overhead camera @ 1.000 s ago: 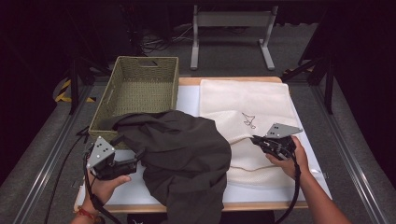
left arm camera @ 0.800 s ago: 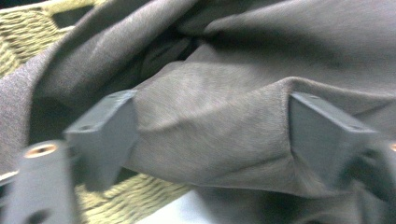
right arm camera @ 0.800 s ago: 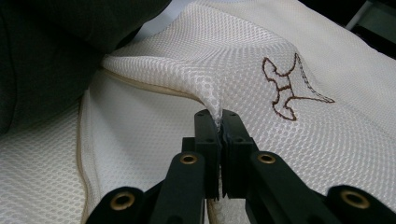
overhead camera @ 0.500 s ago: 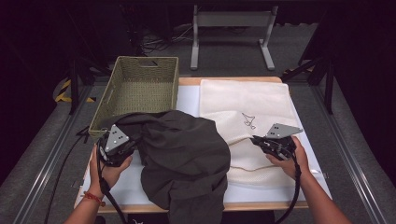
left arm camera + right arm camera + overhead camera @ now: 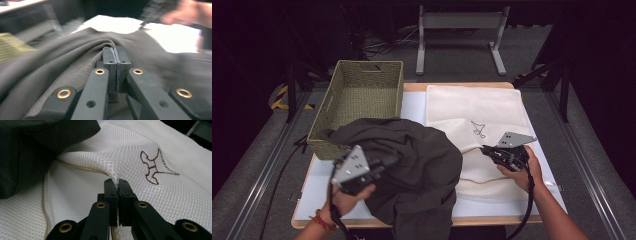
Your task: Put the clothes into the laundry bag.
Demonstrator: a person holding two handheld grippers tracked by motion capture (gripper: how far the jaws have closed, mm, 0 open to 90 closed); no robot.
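Note:
A dark grey garment (image 5: 422, 170) lies crumpled over the table's front middle, partly covering a white mesh bag (image 5: 477, 105) with a brown embroidered mark. My left gripper (image 5: 384, 162) is at the garment's left side. In the left gripper view it (image 5: 115, 53) is shut on a fold of the dark garment (image 5: 62, 65), which bunches up at the pads. My right gripper (image 5: 486, 149) sits on the bag's front part. In the right gripper view it (image 5: 118, 185) is shut on a raised pinch of the mesh bag (image 5: 160, 195), beside the dark garment (image 5: 30, 150).
A woven green basket (image 5: 369, 63) stands at the table's back left, its near wall touched by the garment. A white board (image 5: 319, 195) covers the tabletop. A metal stand (image 5: 459, 15) is on the floor behind, with rails along both sides.
My left gripper has moved right, into the dark garment's left side, and the fabric there has bunched. The right gripper has kept still on the mesh bag.

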